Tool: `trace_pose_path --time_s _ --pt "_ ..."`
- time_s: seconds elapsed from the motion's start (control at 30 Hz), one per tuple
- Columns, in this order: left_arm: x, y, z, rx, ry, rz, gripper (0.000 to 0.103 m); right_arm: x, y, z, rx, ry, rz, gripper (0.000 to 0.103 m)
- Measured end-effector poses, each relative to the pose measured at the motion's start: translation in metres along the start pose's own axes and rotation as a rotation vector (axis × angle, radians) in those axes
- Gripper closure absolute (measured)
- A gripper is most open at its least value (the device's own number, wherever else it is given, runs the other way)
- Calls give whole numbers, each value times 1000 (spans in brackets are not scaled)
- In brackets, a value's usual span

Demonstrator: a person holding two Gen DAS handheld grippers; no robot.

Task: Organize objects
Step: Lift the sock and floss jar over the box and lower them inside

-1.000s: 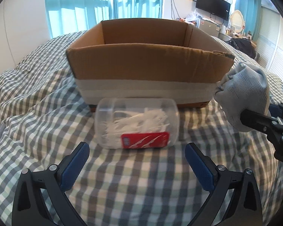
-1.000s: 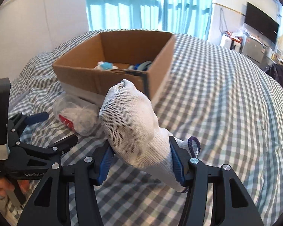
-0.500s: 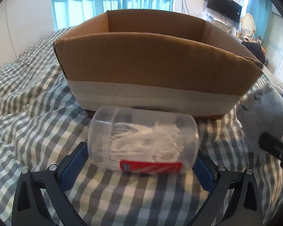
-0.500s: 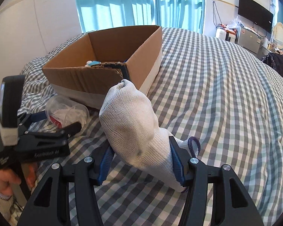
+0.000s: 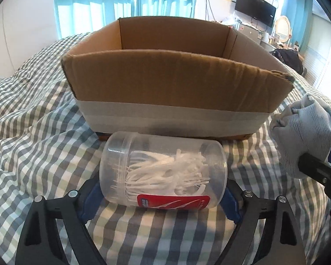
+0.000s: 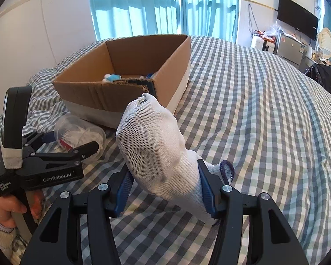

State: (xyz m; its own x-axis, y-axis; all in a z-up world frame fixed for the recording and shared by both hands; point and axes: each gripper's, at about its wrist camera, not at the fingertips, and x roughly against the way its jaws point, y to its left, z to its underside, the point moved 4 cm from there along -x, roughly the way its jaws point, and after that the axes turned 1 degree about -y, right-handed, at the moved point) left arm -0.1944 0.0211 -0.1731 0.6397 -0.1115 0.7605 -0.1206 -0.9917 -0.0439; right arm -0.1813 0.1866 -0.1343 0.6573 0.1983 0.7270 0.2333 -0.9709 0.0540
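Observation:
A clear plastic jar (image 5: 163, 170) of white floss picks with a red label lies on its side on the checked bedspread, just in front of the cardboard box (image 5: 176, 84). My left gripper (image 5: 161, 196) is open with its blue pads on either side of the jar. The jar also shows in the right wrist view (image 6: 79, 130). My right gripper (image 6: 165, 190) is shut on a white rolled sock (image 6: 156, 150) and holds it above the bed, right of the box (image 6: 125, 75). The sock also shows in the left wrist view (image 5: 304, 132).
The box holds a few items, one blue and white (image 6: 112, 77). The checked bedspread (image 6: 264, 121) stretches wide to the right. A TV (image 6: 298, 23), a small fridge and clutter stand by the far wall. Curtained windows lie behind the box.
My left gripper moved forward until the jar sits between its pads. The right gripper with the sock shifted slightly; the box now looks farther left in its view.

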Motion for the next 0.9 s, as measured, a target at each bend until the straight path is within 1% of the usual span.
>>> trace_pose_path --time_s 0.2,0.33,0.67,0.9 --pt "23 0 3 5 -21 7 13 16 6 4 -16 -20 -2 48" --pt "42 -1 1 7 -44 11 13 35 15 4 1 -46 3 48" --pt "105 1 -13 11 -149 18 13 92 29 -5 34 -140 14 48" --pt "144 -5 -31 6 -227 30 13 126 41 -24 59 -209 21 48"
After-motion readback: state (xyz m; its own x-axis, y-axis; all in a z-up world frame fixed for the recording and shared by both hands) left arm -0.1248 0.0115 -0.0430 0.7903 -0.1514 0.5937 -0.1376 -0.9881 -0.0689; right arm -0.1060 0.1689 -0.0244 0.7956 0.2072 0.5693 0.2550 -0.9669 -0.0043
